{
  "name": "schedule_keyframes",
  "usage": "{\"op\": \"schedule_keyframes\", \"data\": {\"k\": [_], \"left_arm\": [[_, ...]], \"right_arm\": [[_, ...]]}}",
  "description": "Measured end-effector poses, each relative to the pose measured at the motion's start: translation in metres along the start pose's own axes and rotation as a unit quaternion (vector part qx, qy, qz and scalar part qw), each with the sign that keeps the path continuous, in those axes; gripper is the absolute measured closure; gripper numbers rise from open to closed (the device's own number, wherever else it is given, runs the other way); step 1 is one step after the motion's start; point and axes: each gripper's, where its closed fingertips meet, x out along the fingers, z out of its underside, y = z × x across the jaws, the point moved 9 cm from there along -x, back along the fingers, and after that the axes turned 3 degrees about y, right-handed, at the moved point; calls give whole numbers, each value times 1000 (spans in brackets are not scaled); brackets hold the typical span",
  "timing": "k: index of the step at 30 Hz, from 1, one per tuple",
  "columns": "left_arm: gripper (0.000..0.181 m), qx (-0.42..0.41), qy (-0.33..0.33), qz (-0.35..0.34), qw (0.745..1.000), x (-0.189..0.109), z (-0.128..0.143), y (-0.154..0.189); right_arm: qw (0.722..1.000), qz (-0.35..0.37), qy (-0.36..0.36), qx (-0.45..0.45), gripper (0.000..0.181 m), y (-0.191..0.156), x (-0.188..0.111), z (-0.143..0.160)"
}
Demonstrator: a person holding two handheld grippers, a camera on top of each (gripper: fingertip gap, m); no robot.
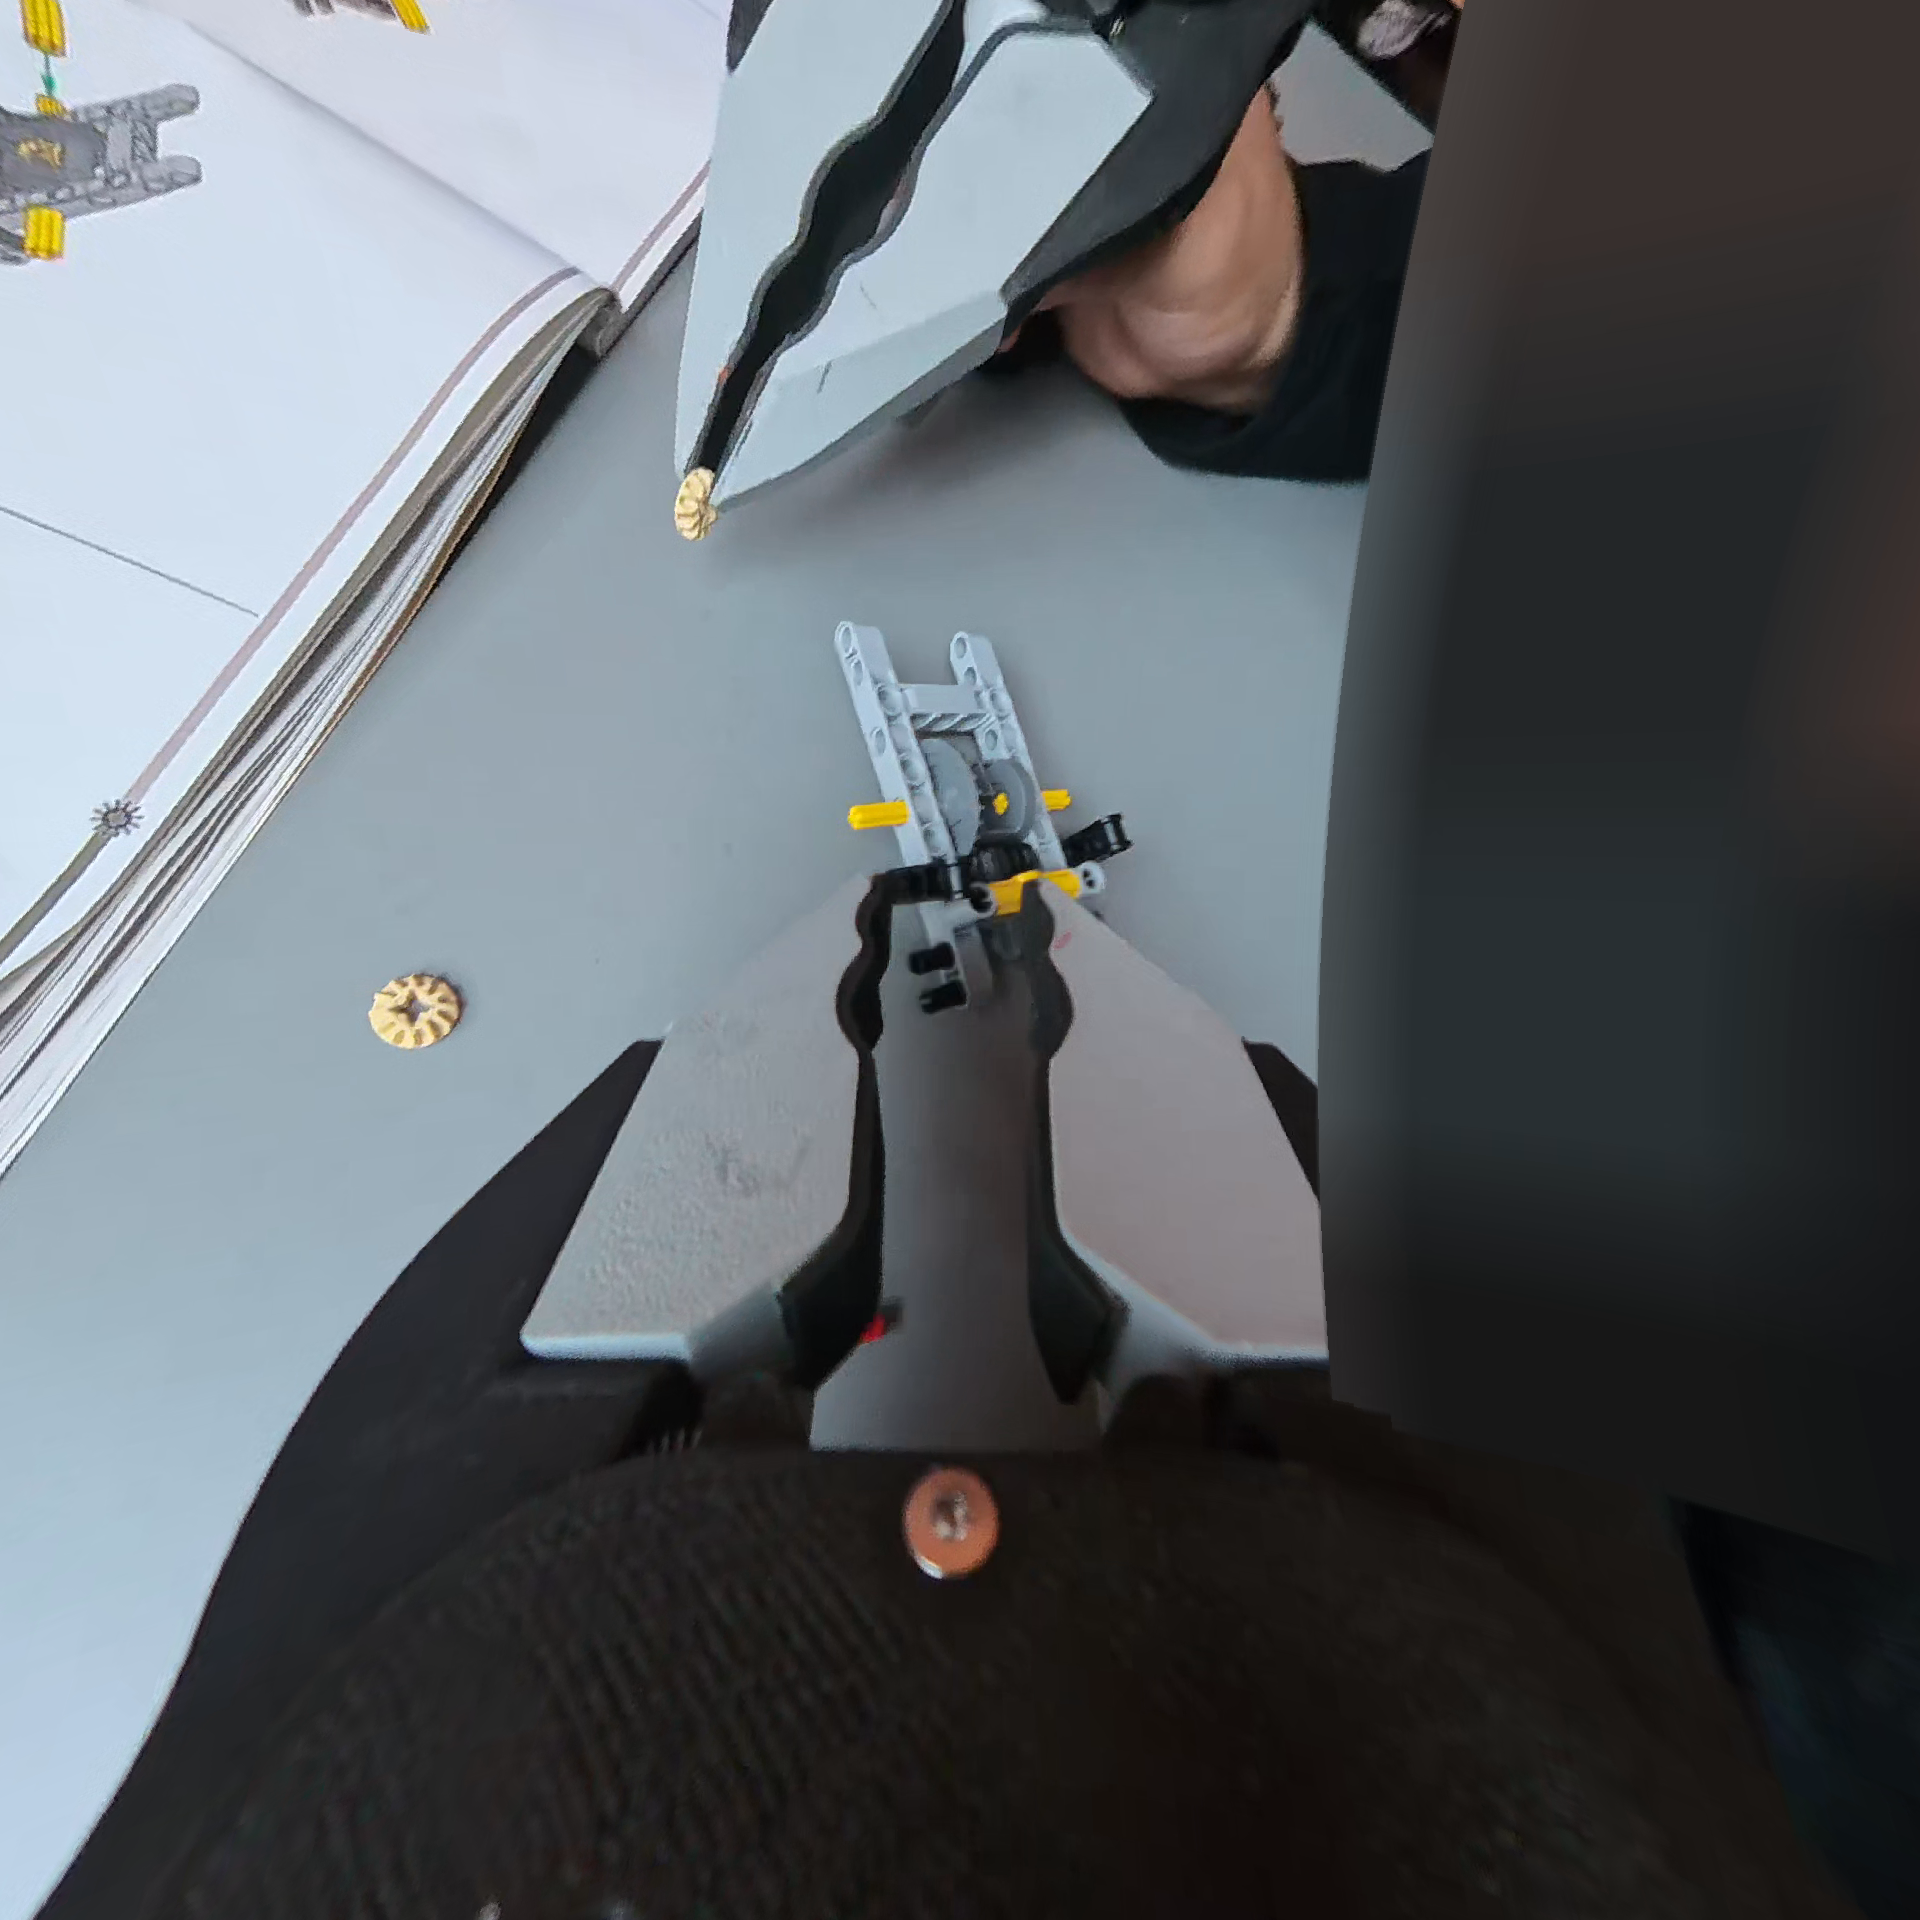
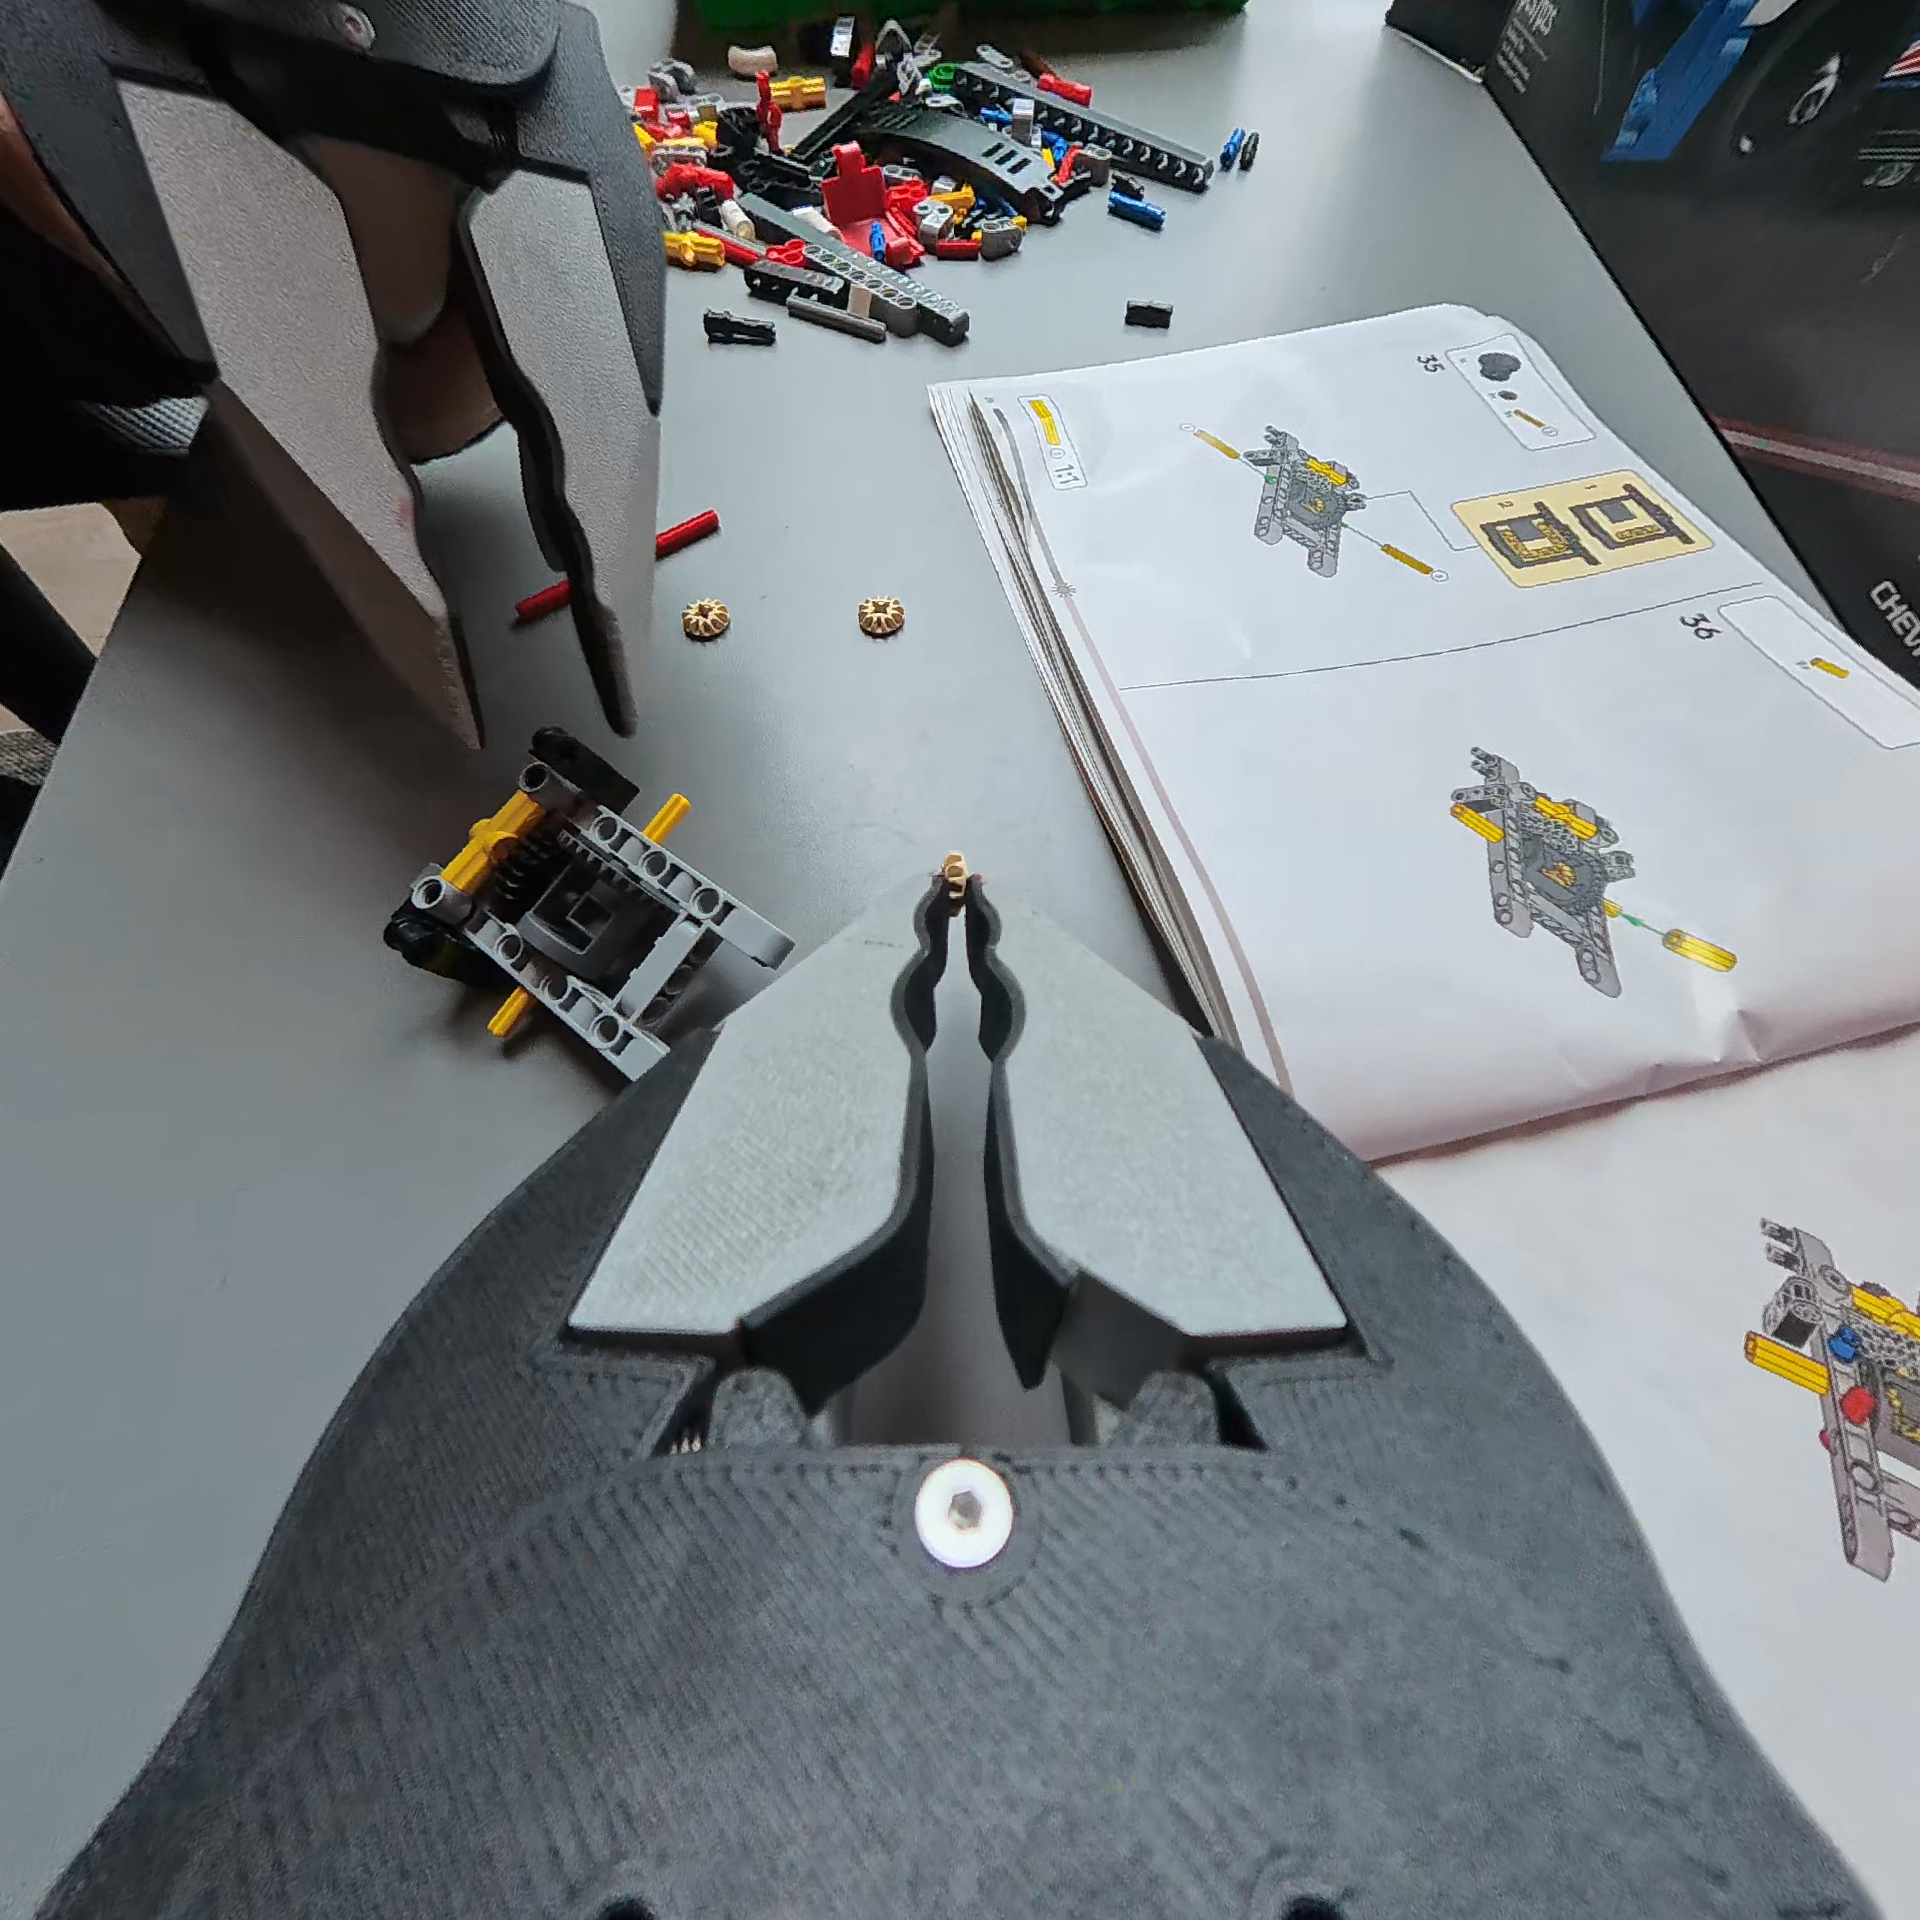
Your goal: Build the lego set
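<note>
A grey beam-frame assembly (image 1: 951, 769) with yellow axles and black connectors lies on the grey table (image 1: 582, 748). It also shows in the right wrist view (image 2: 582, 914). My left gripper (image 1: 961, 899) has its jaws partly closed around the near end of the assembly, tips against its sides. The right wrist view shows it (image 2: 545, 732) coming down on the assembly's far end. My right gripper (image 2: 954, 894) is shut on a small tan gear (image 2: 954, 871) and holds it above the table, right of the assembly. In the left wrist view it (image 1: 707, 468) holds the gear (image 1: 694, 506) beyond the assembly.
The open instruction booklet (image 2: 1455, 675) lies to the right. Two loose tan gears (image 2: 707, 619) (image 2: 881, 615) and a red axle (image 2: 681, 532) lie beyond the assembly. A pile of loose parts (image 2: 883, 177) is at the back, the set's box (image 2: 1714, 156) at back right. A person's hand (image 1: 1195, 312) holds the right gripper.
</note>
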Motion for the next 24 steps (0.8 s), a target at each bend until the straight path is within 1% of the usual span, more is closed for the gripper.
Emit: {"op": "schedule_keyframes", "data": {"k": [1, 6, 11, 15, 20, 24], "left_arm": [[160, 0, -4, -4, 1000, 1, 1, -1], [173, -25, 6, 20, 999, 5, 2, -4], [173, -48, 12, 7, 999, 6, 6, -10], [174, -90, 24, 30, 995, 5, 8, -17], [174, -183, 43, 64, 980, -1, 11, -34], [174, -208, 38, 65, 975, -2, 13, -41]], "right_arm": [[1000, 0, 0, 0, 181, 0, 0, 0], [1000, 0, -1, -1, 181, 0, 0, 0], [1000, 0, -1, -4, 181, -1, 0, 0], [1000, 0, -2, -9, 181, -2, 1, 0], [1000, 3, -5, -15, 181, -3, 1, 0], [1000, 2, -6, -16, 181, -3, 2, 0]]}}
